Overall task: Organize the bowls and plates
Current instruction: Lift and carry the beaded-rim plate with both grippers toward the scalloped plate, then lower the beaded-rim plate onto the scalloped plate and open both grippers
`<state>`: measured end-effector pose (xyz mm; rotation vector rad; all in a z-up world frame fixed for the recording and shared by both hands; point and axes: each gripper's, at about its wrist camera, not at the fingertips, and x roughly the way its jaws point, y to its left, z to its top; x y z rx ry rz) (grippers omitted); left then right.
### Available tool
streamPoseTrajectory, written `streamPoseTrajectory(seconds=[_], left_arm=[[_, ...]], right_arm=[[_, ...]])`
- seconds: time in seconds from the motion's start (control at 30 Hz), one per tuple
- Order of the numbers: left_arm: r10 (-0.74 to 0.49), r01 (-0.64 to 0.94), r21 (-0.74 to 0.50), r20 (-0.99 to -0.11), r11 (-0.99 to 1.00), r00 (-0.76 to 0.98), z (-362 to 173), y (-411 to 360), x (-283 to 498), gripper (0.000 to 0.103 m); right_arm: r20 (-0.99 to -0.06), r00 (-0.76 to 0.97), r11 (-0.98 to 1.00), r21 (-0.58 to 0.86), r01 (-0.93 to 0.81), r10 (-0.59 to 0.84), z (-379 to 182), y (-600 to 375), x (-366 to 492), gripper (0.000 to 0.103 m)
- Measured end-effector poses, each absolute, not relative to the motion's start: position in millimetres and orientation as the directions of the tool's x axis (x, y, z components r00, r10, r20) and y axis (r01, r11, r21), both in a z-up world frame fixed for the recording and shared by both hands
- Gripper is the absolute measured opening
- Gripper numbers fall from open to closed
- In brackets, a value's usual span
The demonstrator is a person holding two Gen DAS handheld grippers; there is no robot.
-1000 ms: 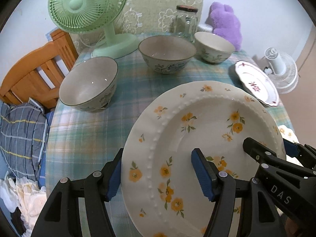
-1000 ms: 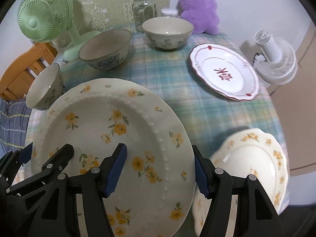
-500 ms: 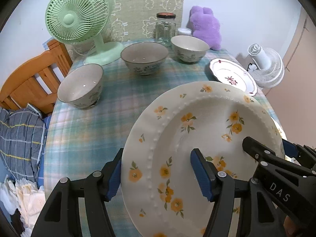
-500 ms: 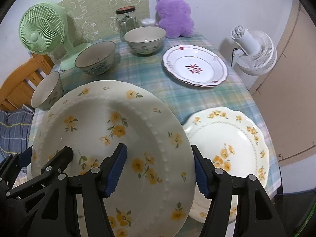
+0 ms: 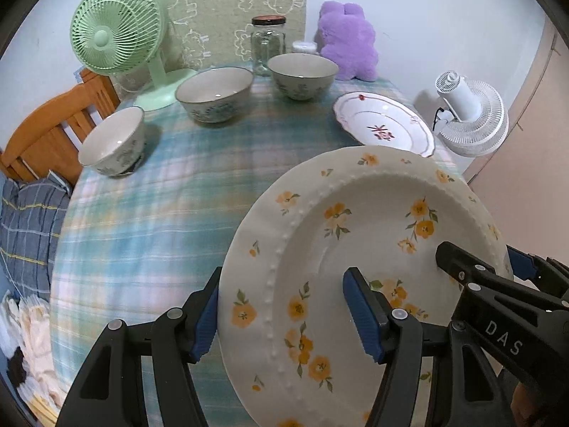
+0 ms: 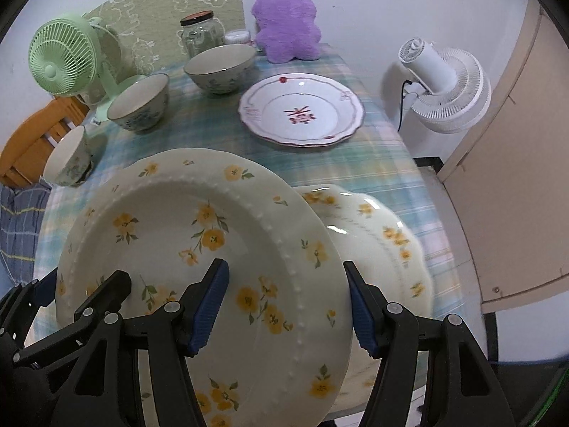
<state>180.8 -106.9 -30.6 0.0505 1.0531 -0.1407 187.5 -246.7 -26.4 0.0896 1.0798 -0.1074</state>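
Observation:
Both grippers hold one large cream plate with yellow flowers [image 5: 359, 235] [image 6: 199, 235] up above the table, tilted. My left gripper [image 5: 284, 313] is shut on its left rim; my right gripper [image 6: 284, 306] is shut on its right rim. The right gripper also shows in the left wrist view [image 5: 498, 284]. A second yellow-flowered plate [image 6: 384, 238] lies on the table under the held plate's right side. A white plate with a red motif [image 6: 302, 110] [image 5: 384, 124] lies at the far right. Three bowls stand at the back: left [image 5: 113, 142], middle [image 5: 215, 94], right [image 5: 302, 74].
A green fan [image 5: 117, 32], a glass jar [image 5: 266, 44] and a purple plush toy [image 5: 348, 46] stand at the table's back edge. A white fan [image 6: 444, 85] stands off the table's right side. A wooden chair [image 5: 46, 131] is at the left.
Both grippers have lifted the flowered plate higher and drawn back from the table. The bowls and the red-motif plate look smaller and farther. The held plate now overlaps the second flowered plate.

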Motion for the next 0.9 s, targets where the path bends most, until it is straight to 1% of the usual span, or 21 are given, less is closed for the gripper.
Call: streamPoseTrajectory(seconds=[0.47,0.73,0.9], left_arm=[[-0.099,0.110,-0.054,-0.886,0.992,0.454,-51.3,-167.6,174.0,0.066],[-0.134,0.093,-0.104,-0.904,0.990,0.405,-75.1,-187.7,172.8,0.066],[-0.133,0.089,-0.106,-0.911,0.990,0.391,-83.8,-198.3,173.6,0.067]], right_arm=[[-0.895,0.444,0.995,-0.003,0.098,-0.046,-39.4,-310.7,184.0,0.067],[-0.908,0.413,0.996,-0.031,0.084,-0.063,-55.9,-337.1,187.8,0.067],[-0.916,0.395,0.996,-0.038,0.080,-0.067,-65.6,-346.4,192.2,0.067]])
